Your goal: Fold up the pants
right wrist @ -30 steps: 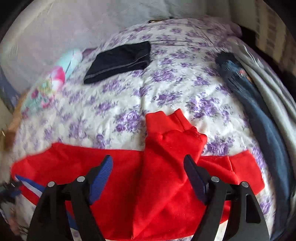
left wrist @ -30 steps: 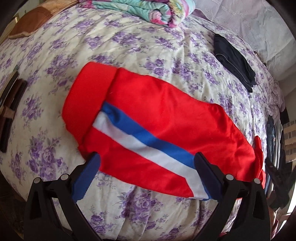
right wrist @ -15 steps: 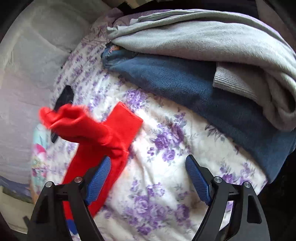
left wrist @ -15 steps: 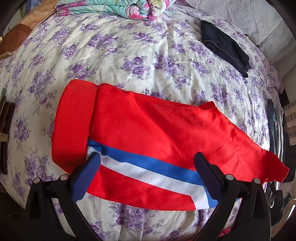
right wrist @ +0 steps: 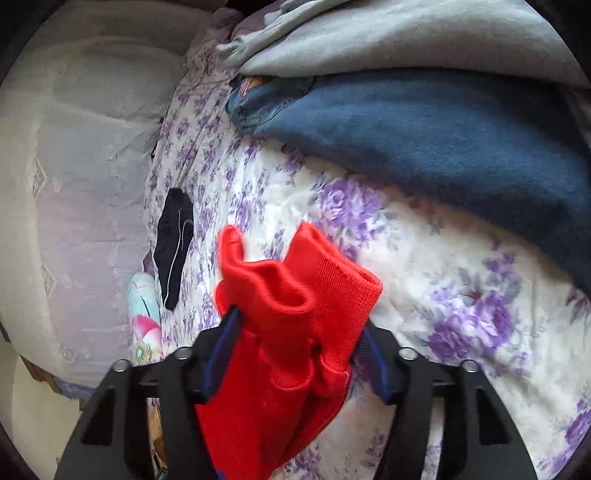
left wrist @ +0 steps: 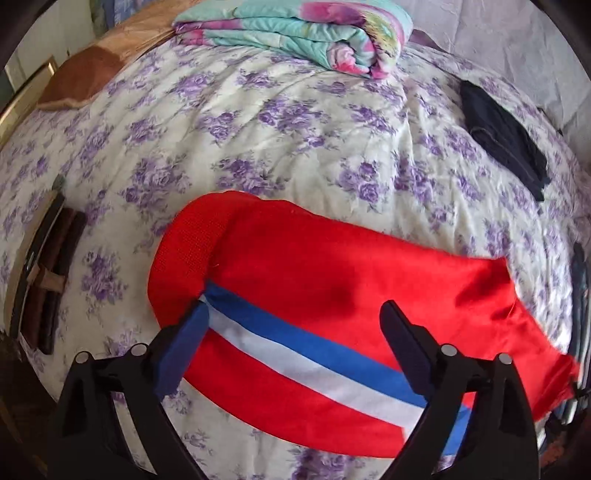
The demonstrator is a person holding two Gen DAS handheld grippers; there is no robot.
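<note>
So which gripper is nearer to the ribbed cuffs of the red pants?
Right. The right gripper has the ribbed cuffs between its closing jaws. The left gripper hovers open over the striped part of the red pants.

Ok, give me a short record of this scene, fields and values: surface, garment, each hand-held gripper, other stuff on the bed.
surface: floral bedspread
garment: red pants with a blue and white stripe, lying across the bed
left hand-held gripper: open above the striped part, jaws just narrowed slightly
right hand-held gripper: jaws just closed in on the bunched ribbed cuffs
other items: folded quilt, black garment, blue jeans
</note>
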